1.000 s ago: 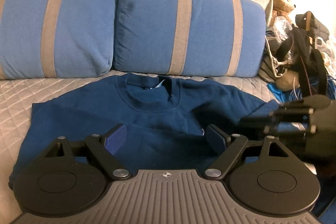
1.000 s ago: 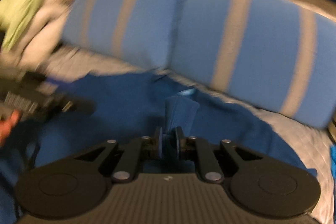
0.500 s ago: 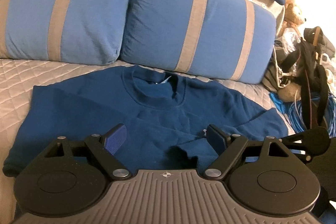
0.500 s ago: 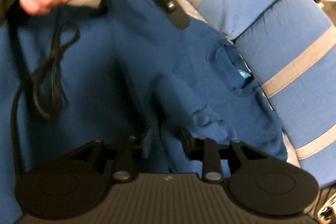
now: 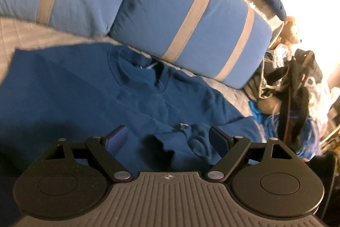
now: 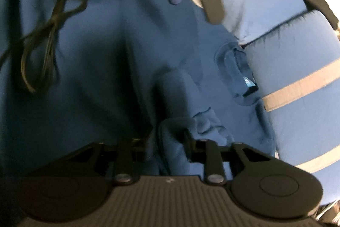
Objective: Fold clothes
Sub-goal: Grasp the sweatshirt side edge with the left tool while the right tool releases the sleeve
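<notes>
Right gripper [image 6: 170, 142] fingers pinching bunched sleeve cuff over navy sweatshirt [image 5: 85, 95], flat on bed [image 5: 19, 35] below pillows [image 5: 191, 20]. Left gripper [image 5: 167, 137] fingers spread, empty. Risks: thick wad slipping out mid-fold; dangling cable [image 6: 48, 35] snagging fabric.

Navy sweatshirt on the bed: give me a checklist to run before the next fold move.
1. Right hand-held gripper has cloth between its fingers: ok, a bunched sleeve fold of the navy sweatshirt sits there.
2. Right grip firmly closed: cannot tell, blurred.
3. Left hand-held gripper free to take a hold: ok, open and empty above the shirt.
4. Sweatshirt body flat: not ok, wrinkled by the collar.
5. Dangling black cable clear of the cloth: not ok, it hangs over the shirt.
6. Striped pillows off the shirt: cannot tell.
</notes>
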The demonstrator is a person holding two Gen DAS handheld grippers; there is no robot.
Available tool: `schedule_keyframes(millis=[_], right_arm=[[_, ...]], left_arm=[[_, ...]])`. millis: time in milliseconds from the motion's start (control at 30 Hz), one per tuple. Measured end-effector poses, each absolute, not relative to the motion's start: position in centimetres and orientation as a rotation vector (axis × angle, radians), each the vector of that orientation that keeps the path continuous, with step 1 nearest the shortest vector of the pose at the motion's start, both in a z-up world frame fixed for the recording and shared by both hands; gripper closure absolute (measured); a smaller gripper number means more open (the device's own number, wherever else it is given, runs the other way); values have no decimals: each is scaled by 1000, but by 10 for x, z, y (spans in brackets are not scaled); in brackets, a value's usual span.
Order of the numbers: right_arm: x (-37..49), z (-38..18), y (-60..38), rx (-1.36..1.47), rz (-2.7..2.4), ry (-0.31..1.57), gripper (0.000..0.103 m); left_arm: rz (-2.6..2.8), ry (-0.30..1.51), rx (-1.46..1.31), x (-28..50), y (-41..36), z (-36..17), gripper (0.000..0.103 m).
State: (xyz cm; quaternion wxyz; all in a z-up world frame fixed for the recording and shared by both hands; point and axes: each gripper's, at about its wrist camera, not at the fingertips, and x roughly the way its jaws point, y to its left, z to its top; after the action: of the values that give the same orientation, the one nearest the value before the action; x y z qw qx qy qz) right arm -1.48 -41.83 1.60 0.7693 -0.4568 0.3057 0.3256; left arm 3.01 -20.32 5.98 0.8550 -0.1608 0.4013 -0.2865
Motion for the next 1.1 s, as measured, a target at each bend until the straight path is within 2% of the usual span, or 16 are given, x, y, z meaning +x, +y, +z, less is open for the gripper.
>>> schedule_keyframes(millis=[100, 467, 833, 933, 1000, 1033, 1100], right_arm=[[-11, 23, -423, -931, 701, 655, 90], [24, 64, -481, -389, 686, 704, 94], [21, 66, -495, -315, 685, 647, 94], [13, 66, -495, -352, 691, 614, 94], [7, 66, -494, -391, 703, 588, 94], [4, 65, -492, -411, 710, 575, 94], [-3, 64, -490, -459, 725, 546, 94]], left_arm=[[-632, 898, -429, 36, -200, 53, 19], [-640, 1152, -754, 63, -211, 26, 19], [-572, 1319, -1146, 90, -230, -29, 19], [-536, 1334, -1261, 93, -231, -46, 22], [-528, 1326, -1308, 94, -230, -51, 46], [-518, 1324, -1312, 94, -229, -52, 51], [-513, 1325, -1303, 95, -229, -52, 69]])
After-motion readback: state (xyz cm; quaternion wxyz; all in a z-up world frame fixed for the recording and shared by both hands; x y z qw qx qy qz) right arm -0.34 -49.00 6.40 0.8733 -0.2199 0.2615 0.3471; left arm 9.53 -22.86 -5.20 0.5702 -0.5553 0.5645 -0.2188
